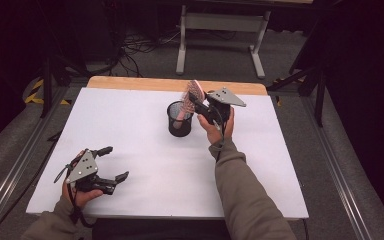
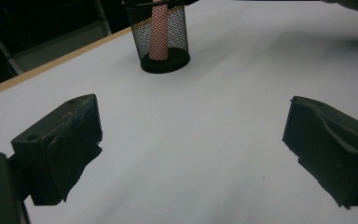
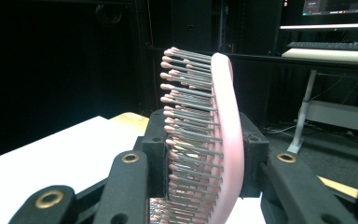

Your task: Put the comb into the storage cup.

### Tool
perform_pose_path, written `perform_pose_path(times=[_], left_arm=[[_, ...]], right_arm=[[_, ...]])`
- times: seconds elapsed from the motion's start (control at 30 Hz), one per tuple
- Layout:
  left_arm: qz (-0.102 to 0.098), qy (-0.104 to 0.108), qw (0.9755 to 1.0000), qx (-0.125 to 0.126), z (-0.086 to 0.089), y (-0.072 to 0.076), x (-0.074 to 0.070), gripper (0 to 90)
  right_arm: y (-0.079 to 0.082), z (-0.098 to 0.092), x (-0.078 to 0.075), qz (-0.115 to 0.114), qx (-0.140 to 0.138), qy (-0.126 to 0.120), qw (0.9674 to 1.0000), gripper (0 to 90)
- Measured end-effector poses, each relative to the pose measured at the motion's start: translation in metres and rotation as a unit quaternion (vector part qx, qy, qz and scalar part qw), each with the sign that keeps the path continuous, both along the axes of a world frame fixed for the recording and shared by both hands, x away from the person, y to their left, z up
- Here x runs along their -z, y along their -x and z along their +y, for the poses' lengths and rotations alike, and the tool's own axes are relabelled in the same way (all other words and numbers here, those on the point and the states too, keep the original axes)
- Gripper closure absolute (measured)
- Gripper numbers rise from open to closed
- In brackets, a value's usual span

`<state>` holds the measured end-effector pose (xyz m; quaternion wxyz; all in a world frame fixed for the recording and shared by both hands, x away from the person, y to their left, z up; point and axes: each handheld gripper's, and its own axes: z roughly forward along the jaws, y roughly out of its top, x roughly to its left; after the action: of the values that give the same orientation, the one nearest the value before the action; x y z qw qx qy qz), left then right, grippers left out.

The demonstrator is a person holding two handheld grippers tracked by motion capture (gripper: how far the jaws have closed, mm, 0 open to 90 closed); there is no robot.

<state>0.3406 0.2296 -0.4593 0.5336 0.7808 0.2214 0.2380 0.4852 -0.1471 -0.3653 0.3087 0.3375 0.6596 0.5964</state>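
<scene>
A pink hairbrush [image 1: 192, 95] stands with its handle [image 2: 158, 32] down inside a black mesh cup [image 1: 179, 119] near the back middle of the white table. My right gripper [image 1: 198, 104] is shut on the brush's bristled head [image 3: 214, 135], just above the cup's rim; the jaws press on it from both sides. My left gripper [image 1: 114, 163] rests open near the table's front left corner, nothing between its jaws. In the left gripper view the cup [image 2: 161, 37] stands far ahead, with the handle showing through the mesh.
The white table top [image 1: 130, 130] has a wooden strip [image 1: 145, 82] along its far edge. Behind it on the floor stand a white desk frame [image 1: 220, 35] and loose cables [image 1: 135, 47]. Metal rails [image 1: 330, 160] run along both sides.
</scene>
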Motion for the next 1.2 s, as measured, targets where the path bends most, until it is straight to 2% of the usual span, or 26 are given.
perform_pose_path(times=[0.27,0.4,0.5,0.63,0.8,1.2], left_arm=[[0.000,-0.002,1.0000,-0.001,0.000,0.000,0.000,5.4],[-0.003,-0.003,1.0000,-0.002,0.000,0.000,0.000,5.4],[-0.004,-0.003,1.0000,-0.004,0.001,0.000,-0.001,5.4],[-0.004,-0.004,1.0000,-0.005,0.000,0.000,-0.001,5.5],[-0.003,-0.004,1.0000,-0.005,0.000,0.000,0.000,5.5],[-0.003,-0.007,1.0000,-0.004,-0.001,0.000,0.000,5.4]], right_arm=[[0.001,-0.002,0.002,0.000,0.004,-0.005,1.0000,63.6],[0.001,-0.006,0.005,0.009,0.007,-0.023,0.9997,63.0],[0.002,-0.008,0.008,0.004,0.011,-0.018,0.9998,62.4],[0.002,-0.015,0.012,0.009,0.020,-0.029,0.9993,61.7],[0.005,-0.017,0.017,0.005,0.034,-0.028,0.9990,61.1],[0.004,-0.019,0.026,0.021,0.031,-0.034,0.9987,58.0]])
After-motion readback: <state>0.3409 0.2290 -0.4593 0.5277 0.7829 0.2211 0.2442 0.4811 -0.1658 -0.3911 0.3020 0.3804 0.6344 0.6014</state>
